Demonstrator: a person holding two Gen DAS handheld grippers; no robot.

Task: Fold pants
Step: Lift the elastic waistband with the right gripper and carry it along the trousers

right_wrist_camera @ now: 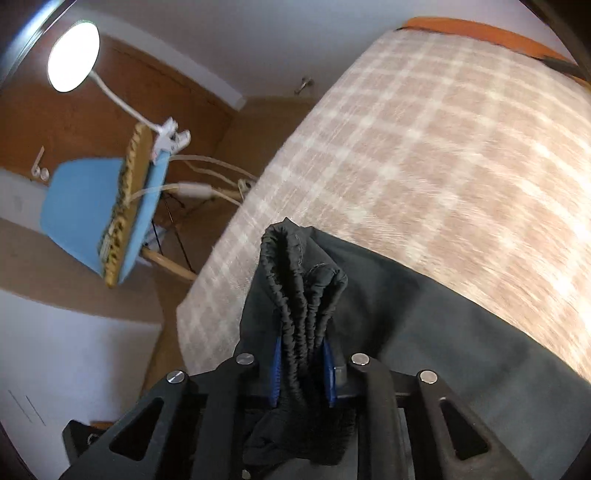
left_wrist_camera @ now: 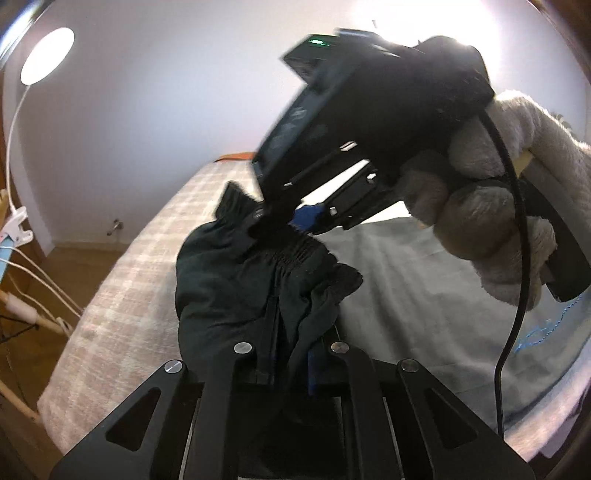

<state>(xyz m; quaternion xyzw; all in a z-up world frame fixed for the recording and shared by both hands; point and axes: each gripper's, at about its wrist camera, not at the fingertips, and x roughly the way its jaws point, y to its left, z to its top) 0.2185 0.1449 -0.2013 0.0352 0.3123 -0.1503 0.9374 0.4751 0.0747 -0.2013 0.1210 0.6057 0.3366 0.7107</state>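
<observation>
- I take the plaid bed cover (right_wrist_camera: 443, 155) as my landmark; the dark pants (right_wrist_camera: 424, 332) lie across its near part, with the waistband lifted off it.
- My left claw (left_wrist_camera: 291, 354) is pinched nearly shut on a bunch of the pants' gathered fabric (left_wrist_camera: 221, 288), which hangs in folds just above the cover's near edge.
- My right claw (right_wrist_camera: 301, 373) is clamped narrow on the elastic waistband (right_wrist_camera: 303, 295); its blue pads (right_wrist_camera: 276, 369) press either side of the ribbed band, which stands up in a loop over the cover.
- From the left wrist view I see the right claw (left_wrist_camera: 273, 225) come down from the upper right and bite the waistband just beyond my left claw, both above the cover.
- A gloved hand (left_wrist_camera: 480, 206) grips that tool's handle, with a black cable (left_wrist_camera: 517, 258) trailing down beside it.
- A pale grey sheet (left_wrist_camera: 424, 295) lies to the right of the plaid cover, under the gloved hand.
- Left of the cover, on the wooden floor, stands a blue chair (right_wrist_camera: 85, 206), with a white clip lamp (right_wrist_camera: 74, 51) fixed to it, lit.
- An orange strip (right_wrist_camera: 480, 31) shows at the cover's far end.
</observation>
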